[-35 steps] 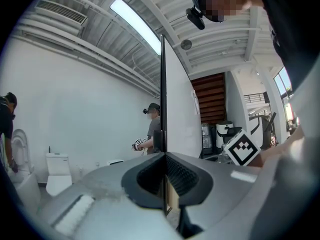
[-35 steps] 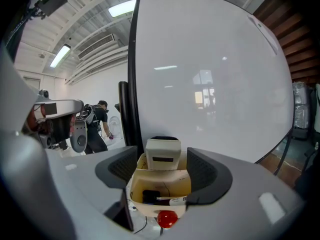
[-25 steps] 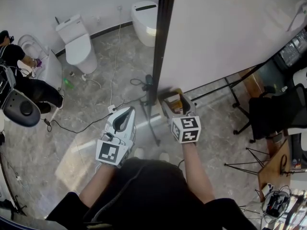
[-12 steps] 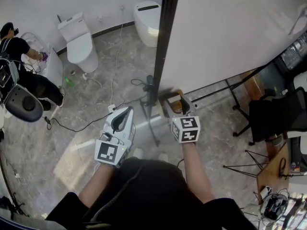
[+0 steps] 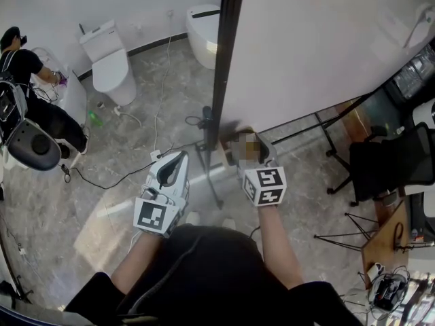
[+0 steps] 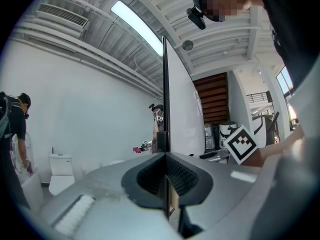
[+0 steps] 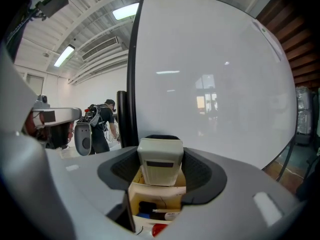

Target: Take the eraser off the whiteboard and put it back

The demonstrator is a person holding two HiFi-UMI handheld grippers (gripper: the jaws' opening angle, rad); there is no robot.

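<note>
Eraser (image 7: pixel 160 160): a pale block with a dark strip on its face. It stands upright between the jaws of the right gripper (image 7: pixel 160 171), which are closed on its two sides. It sits in front of the lower left part of the whiteboard (image 7: pixel 215 84), close to the dark post (image 7: pixel 133 84) along the board's edge. The views do not show whether it touches the board. Just below it is an open box (image 7: pixel 150 193) holding markers and a red cap.

From the head view, the right gripper (image 5: pixel 249 149) reaches forward to the bottom of the whiteboard (image 5: pixel 319 46) beside the post (image 5: pixel 224 53). A mosaic patch covers the spot where the eraser would be. The left gripper (image 5: pixel 175 165) is held lower, to the left of the post and apart from the board, over the marble floor (image 5: pixel 136 148).

In its own view the left gripper (image 6: pixel 166 178) has its jaws drawn together with nothing in them. Only a thin slit shows between the pads, and the post (image 6: pixel 165 99) rises straight ahead.

Two toilets (image 5: pixel 109 60) stand by the far wall. A person (image 5: pixel 30 97) in black bends at the left edge, and a black chair (image 5: pixel 394 158) stands at the right.
</note>
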